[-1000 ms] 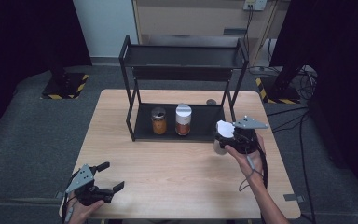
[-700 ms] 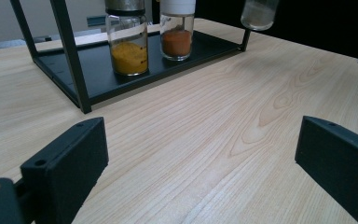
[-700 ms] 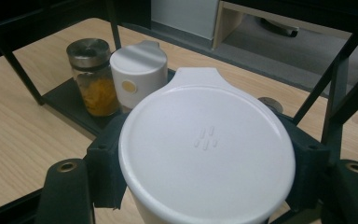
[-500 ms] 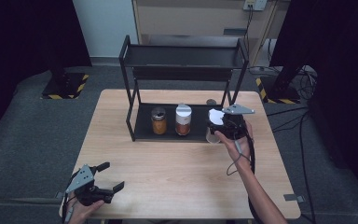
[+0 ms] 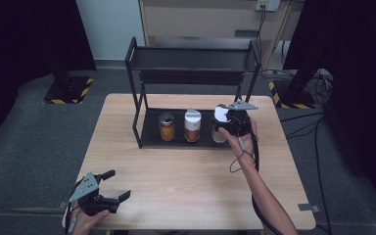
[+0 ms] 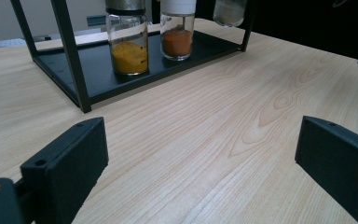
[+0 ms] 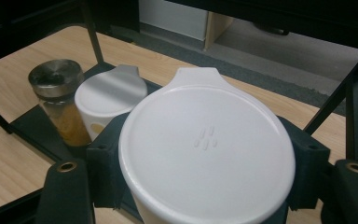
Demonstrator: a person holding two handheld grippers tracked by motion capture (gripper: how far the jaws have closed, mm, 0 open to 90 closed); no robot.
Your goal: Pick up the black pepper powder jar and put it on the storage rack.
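white-lidded jar [image 5: 220, 128] sits clamped in the right tool [image 5: 227, 123], at the right end of the black rack's [image 5: 192, 76] bottom shelf, by the rack's front right leg. in the right tool view the jar's round white lid [image 7: 207, 140] w/ a small tab sits between the two black jaws, which press on the jar's sides. can't tell if the jar's base touches the shelf or hangs just above it.

two other jars stand upright on the same shelf, to the left of the held one: a jar w/ metal cap [image 5: 166, 126] & yellow-orange powder, and next to it a jar w/ white cap [image 5: 192, 126] & reddish powder. they stand near each other, not touching. left tool view shows both from low down, plus the bottom of the clear held jar [image 6: 229, 11] at top edge.

left tool [image 5: 108, 193] is released, jaws spread wide, nothing between them, held low over the near left corner of the wooden surface [image 5: 186, 186], well apart from the rack. person's right forearm reaches diagonally across the surface to the rack.
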